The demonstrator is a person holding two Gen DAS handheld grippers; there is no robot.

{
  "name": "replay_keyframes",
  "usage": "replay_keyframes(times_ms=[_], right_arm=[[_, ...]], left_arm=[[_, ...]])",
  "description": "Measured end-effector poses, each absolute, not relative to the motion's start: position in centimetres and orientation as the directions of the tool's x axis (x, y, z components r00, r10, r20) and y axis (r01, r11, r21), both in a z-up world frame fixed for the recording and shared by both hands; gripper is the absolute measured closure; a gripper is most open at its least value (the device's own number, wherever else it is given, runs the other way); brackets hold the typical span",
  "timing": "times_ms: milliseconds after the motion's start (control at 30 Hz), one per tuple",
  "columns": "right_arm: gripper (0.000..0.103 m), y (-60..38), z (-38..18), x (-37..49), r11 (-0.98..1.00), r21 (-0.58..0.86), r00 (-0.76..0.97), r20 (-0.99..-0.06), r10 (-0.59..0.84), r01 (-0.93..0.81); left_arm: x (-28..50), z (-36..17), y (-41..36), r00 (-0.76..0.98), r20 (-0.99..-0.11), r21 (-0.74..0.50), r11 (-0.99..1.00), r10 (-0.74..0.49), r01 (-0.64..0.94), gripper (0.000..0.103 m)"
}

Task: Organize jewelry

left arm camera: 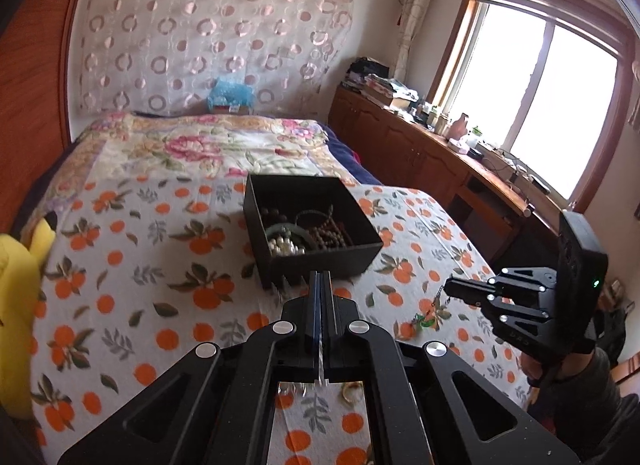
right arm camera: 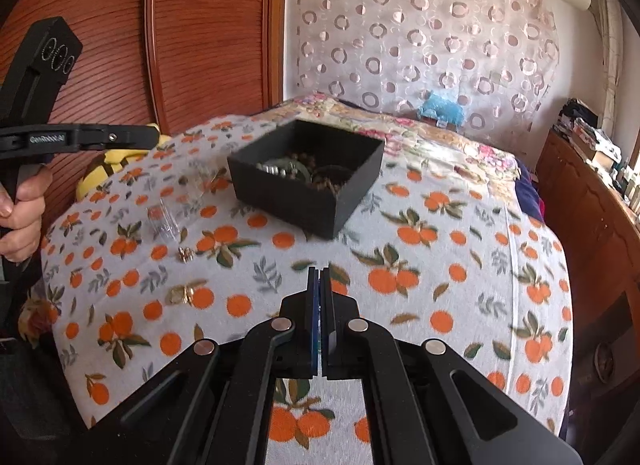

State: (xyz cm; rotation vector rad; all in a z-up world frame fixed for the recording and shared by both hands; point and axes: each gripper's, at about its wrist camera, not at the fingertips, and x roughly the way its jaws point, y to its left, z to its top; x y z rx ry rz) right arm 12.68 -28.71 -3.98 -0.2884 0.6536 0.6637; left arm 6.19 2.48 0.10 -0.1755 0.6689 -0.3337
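A black open box (left arm camera: 316,261) (right arm camera: 304,201) sits on the orange-print bedspread, holding pearl beads (left arm camera: 285,246), brown beads and a green bangle. My left gripper (left arm camera: 321,275) is shut just in front of the box; a thin silvery chain seems to hang between its fingers. My right gripper (right arm camera: 319,271) (left arm camera: 447,288) is shut on a thin chain with a green pendant (left arm camera: 425,320) dangling above the bedspread, right of the box. Loose gold pieces (right arm camera: 182,294) (right arm camera: 186,253) and a clear small case (right arm camera: 164,223) lie left of the right gripper. A gold ring (left arm camera: 352,390) lies under the left gripper.
A yellow plush toy (left arm camera: 18,285) lies at the bed's left edge. A wooden cabinet (left arm camera: 420,153) with clutter runs along the right under the window. A wooden wardrobe (right arm camera: 160,33) stands at the left. A blue toy (left arm camera: 232,93) sits at the bed head.
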Motion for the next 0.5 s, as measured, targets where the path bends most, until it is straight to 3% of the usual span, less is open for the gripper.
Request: replay_keyframes(times_ms=[400, 433, 467, 500], right_arm=[[0.102, -28.1, -3.7, 12.5, 0.749, -0.041, 0.593, -0.640, 0.488, -0.661], [0.102, -28.2, -3.8, 12.5, 0.750, -0.041, 0.592, -0.642, 0.486, -0.660], [0.102, -28.2, -3.9, 12.5, 0.752, -0.040, 0.592, -0.644, 0.484, -0.658], [0.102, -28.3, -4.0, 12.5, 0.753, -0.039, 0.593, -0.644, 0.483, -0.657]], left_arm=[[5.1, -3.2, 3.1, 0.714, -0.639, -0.203, 0.958, -0.286, 0.203, 0.101], [5.2, -3.8, 3.0, 0.702, -0.652, -0.199, 0.958, -0.286, 0.206, 0.091], [5.3, -4.5, 2.9, 0.687, -0.666, -0.200, 0.957, -0.291, 0.212, 0.068], [5.3, -5.2, 2.7, 0.675, -0.680, -0.190, 0.958, -0.287, 0.215, 0.057]])
